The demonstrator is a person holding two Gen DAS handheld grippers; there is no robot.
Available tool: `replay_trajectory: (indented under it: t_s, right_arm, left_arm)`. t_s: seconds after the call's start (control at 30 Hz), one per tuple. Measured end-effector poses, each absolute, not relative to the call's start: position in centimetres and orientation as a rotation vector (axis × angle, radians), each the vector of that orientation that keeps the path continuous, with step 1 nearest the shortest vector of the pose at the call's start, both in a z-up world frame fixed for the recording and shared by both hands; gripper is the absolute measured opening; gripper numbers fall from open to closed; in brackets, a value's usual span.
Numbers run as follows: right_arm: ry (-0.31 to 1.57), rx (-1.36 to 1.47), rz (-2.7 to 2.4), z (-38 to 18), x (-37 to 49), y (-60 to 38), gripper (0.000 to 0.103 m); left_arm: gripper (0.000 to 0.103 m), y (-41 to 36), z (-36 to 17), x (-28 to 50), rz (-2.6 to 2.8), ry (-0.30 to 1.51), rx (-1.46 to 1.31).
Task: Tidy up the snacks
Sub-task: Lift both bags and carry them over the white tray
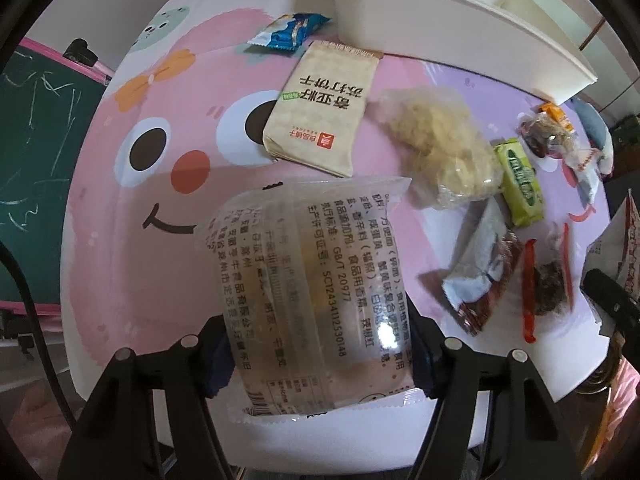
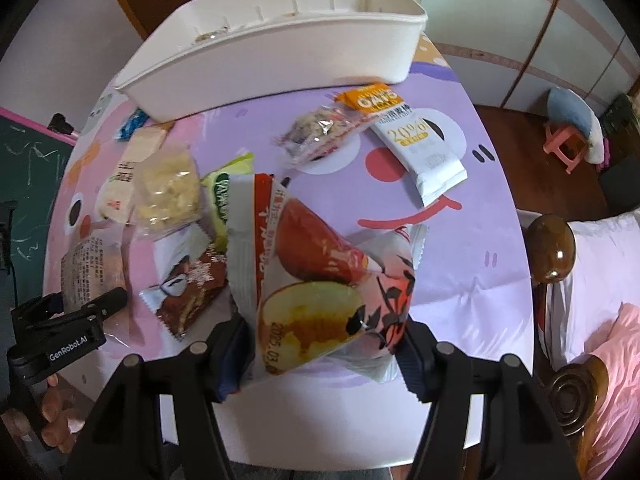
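We see a clear packet (image 1: 308, 280) printed with black text clamped between the two fingers of the left gripper (image 1: 320, 354), its far end reaching out over the pink surface (image 1: 120, 240). The right gripper (image 2: 326, 350) is likewise closed on a red-and-white pastry packet (image 2: 316, 280), held above the near edge of the surface (the packet is crumpled and tilted). Just beyond the clear packet lie a beige cracker pack (image 1: 324, 108) and a pale crumbly bag (image 1: 440, 148), with a green bar (image 1: 520, 182) and a brown-and-silver wrapper (image 1: 484, 268) to the right. The white bin (image 2: 280, 44) stands at the far edge, touching the cracker pack's end. Between bin and right gripper we find a white bar (image 2: 424, 152) and a clear nut packet (image 2: 324, 132); bare purple cloth lies right of them.
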State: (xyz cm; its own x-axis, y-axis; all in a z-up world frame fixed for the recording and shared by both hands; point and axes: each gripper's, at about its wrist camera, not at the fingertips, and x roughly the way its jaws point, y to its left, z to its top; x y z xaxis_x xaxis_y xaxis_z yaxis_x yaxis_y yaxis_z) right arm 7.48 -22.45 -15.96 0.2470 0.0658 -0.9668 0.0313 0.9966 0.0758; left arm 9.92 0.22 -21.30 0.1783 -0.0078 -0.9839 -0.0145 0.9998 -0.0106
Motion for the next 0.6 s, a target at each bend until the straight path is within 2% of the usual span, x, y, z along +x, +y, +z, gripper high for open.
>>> replay_trajectory:
  t_s: [0.6]
  right_arm:
    - [1.153, 0.029, 0.178, -5.0, 11.1, -20.6, 0.064]
  left_arm:
    - [0.068, -4.4, -5.6, 13.6, -0.088, 1.128, 0.022]
